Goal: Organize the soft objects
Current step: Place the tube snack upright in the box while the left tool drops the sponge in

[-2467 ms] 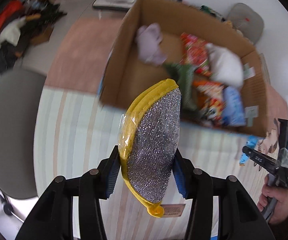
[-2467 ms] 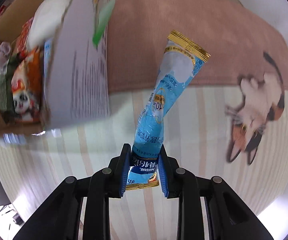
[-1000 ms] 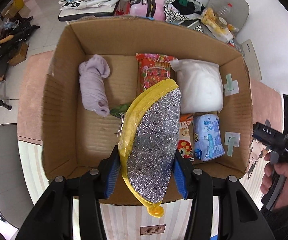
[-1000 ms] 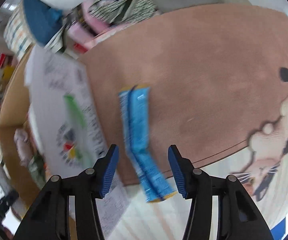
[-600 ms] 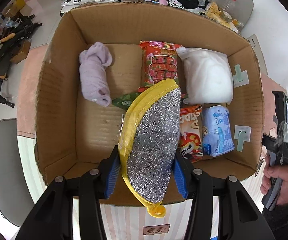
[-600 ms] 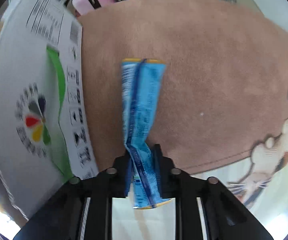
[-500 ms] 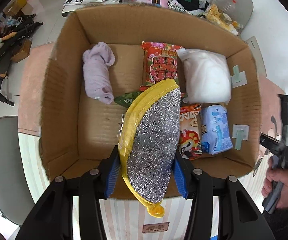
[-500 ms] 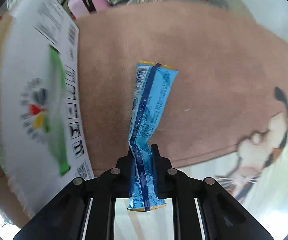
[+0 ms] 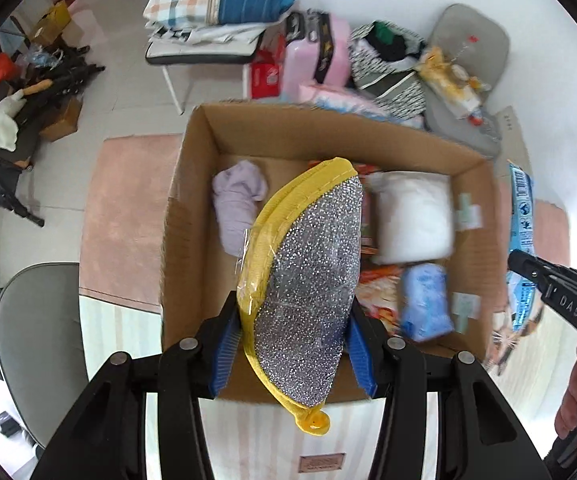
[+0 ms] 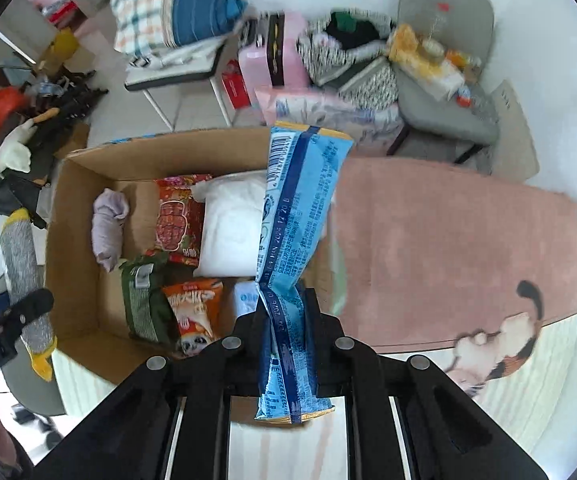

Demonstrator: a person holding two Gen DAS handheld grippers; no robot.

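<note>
My left gripper (image 9: 294, 338) is shut on a yellow-edged silver scouring sponge (image 9: 308, 280) and holds it above the near side of an open cardboard box (image 9: 192, 216). My right gripper (image 10: 286, 316) is shut on a long blue packet (image 10: 296, 232) and holds it upright over the box's right wall (image 10: 322, 264). The packet also shows at the right of the left wrist view (image 9: 522, 220). The box holds a purple cloth roll (image 10: 108, 232), a white pillow pack (image 10: 232, 228), red, green and orange snack bags and a blue tissue pack (image 9: 424, 300).
The box stands on a pink rug (image 10: 448, 248) beside a striped mat with a cat print (image 10: 500, 344). Behind it are a chair with folded bedding (image 9: 216, 4), a pink case (image 9: 316, 56), bags and a grey chair (image 9: 468, 56). Another grey chair (image 9: 36, 328) is at the left.
The right gripper dropped the blue packet, closed on it again, and swung it from over the rug to above the box. The left gripper pulled back from the box, still gripping the sponge.
</note>
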